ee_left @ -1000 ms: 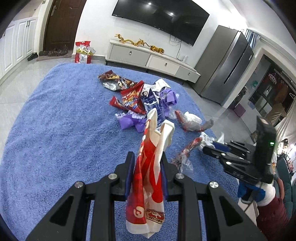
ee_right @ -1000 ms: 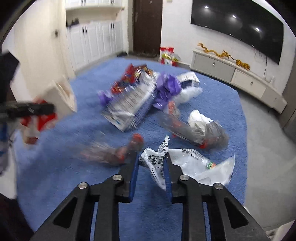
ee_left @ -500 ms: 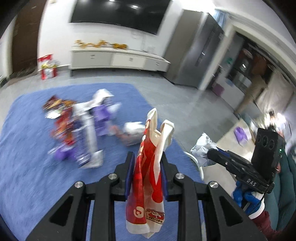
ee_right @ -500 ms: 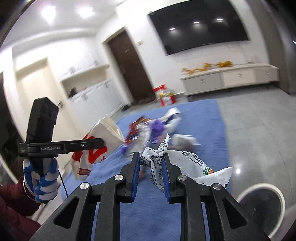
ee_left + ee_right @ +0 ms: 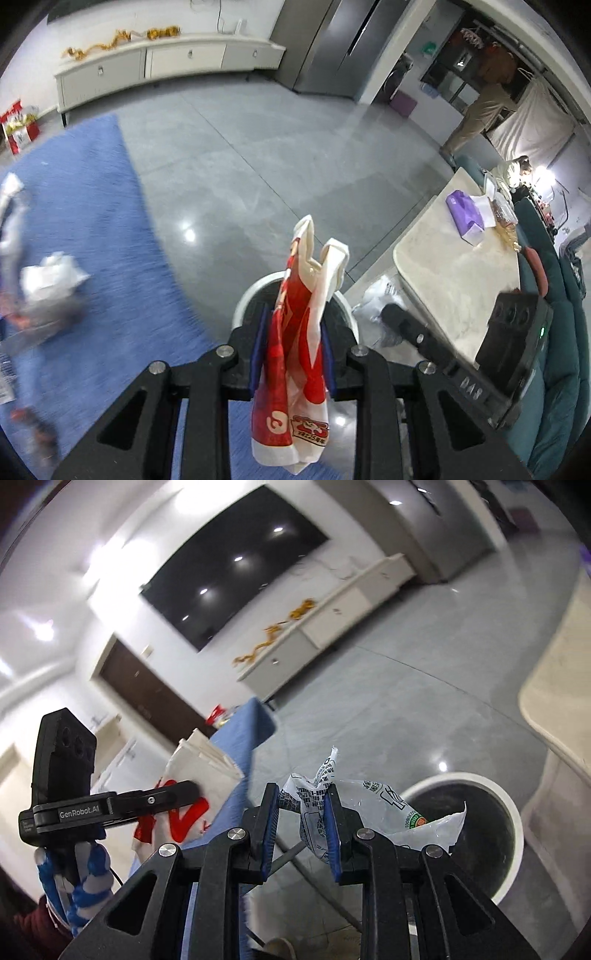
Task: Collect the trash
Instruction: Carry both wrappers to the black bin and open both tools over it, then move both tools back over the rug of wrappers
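My left gripper [image 5: 291, 332] is shut on a red and white paper bag [image 5: 299, 347], which hangs upright between the blue pads. Just beyond it stands a round white bin [image 5: 251, 295] with a dark inside, mostly hidden by the bag. My right gripper [image 5: 301, 812] is shut on a crumpled white plastic wrapper [image 5: 354, 812] with black print; the wrapper trails out over the bin [image 5: 513, 849] at the lower right. In the right wrist view the left gripper [image 5: 188, 788] and the paper bag [image 5: 199, 771] sit at the left, held by a gloved hand [image 5: 74, 871].
The blue rug [image 5: 74, 221] with blurred leftover trash [image 5: 48, 291] lies to the left on the grey floor. A pale stone table [image 5: 458, 269] bearing a purple tissue pack [image 5: 465, 218] stands right of the bin. A white cabinet [image 5: 155, 62] lines the far wall. A person [image 5: 480, 107] stands at the back right.
Both grippers have swung away from the trash pile on the rug to the white bin beside the table, each still holding its piece. The right gripper has rolled.
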A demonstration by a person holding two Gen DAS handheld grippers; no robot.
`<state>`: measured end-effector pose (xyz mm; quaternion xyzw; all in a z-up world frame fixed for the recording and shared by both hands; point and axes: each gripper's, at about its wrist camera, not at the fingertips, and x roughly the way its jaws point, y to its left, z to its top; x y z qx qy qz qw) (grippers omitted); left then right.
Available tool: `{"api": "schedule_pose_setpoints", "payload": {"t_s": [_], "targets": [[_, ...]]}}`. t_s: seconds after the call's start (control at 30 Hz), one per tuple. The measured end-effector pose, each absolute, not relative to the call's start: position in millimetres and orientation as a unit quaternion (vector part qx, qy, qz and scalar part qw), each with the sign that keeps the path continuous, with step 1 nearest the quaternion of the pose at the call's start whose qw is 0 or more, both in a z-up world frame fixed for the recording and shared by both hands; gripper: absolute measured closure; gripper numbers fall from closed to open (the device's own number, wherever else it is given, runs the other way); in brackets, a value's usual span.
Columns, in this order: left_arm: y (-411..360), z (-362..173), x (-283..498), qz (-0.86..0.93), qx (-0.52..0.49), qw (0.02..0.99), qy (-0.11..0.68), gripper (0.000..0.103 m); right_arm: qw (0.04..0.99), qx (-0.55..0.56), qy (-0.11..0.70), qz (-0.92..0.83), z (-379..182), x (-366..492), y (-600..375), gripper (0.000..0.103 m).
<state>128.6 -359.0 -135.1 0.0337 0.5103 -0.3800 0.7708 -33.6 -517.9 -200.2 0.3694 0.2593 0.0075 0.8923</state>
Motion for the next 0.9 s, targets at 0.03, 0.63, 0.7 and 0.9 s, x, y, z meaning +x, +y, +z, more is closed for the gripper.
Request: {"api": "schedule_pose_setpoints", "payload": {"t_s": [0.03,0.63,0.7,0.9], "targets": [[-372,-143,133,-0.377,0.031,0.768,0.518,0.076,0.89,0.375,0.26,0.002,-203,-32,-523,0.079],[-407,-172,149,-0.402,0.004,0.747,0.53,0.052,0.874,0.375,0.296,-0.086,-242,-21,-555,0.065],[-399,-158,143,-0.405,0.006,0.758,0.511,0.052,0.878,0.37,0.292,-0.085,-236,-20,-553,0.065],[-357,-99,122,-0.406,-0.003,0.804,0.435,0.052,0.9,0.33,0.275,-0.069,-198,-23,-528,0.064]]}}
